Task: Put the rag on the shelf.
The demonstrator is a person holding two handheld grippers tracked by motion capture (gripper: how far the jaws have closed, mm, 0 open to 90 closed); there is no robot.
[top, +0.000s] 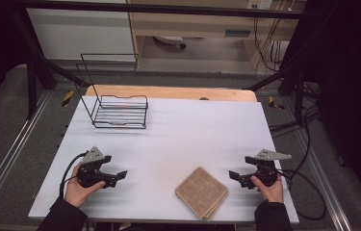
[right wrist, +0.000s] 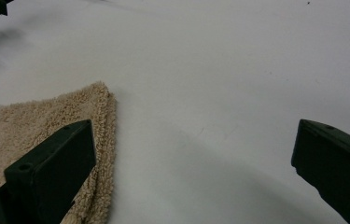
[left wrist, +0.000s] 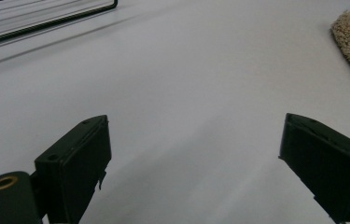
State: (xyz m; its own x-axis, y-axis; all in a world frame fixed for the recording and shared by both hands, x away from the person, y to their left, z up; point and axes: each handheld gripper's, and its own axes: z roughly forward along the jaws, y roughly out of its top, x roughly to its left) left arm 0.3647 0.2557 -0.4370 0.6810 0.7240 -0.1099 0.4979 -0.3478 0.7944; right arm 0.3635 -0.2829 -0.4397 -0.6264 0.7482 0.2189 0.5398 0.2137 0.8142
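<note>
On a white-topped table [top: 178, 130], a folded beige towel [top: 201, 192] lies untouched near the front edge between the left gripper [top: 118, 177] and right gripper [top: 234, 176], both jaws wide open and empty, the black wire rack [top: 120, 111] empty, apparently nothing begun.

white table [top: 178, 134] carries a folded beige towel [top: 201, 192] near front, black wire rack [top: 120, 111] far left.
</note>
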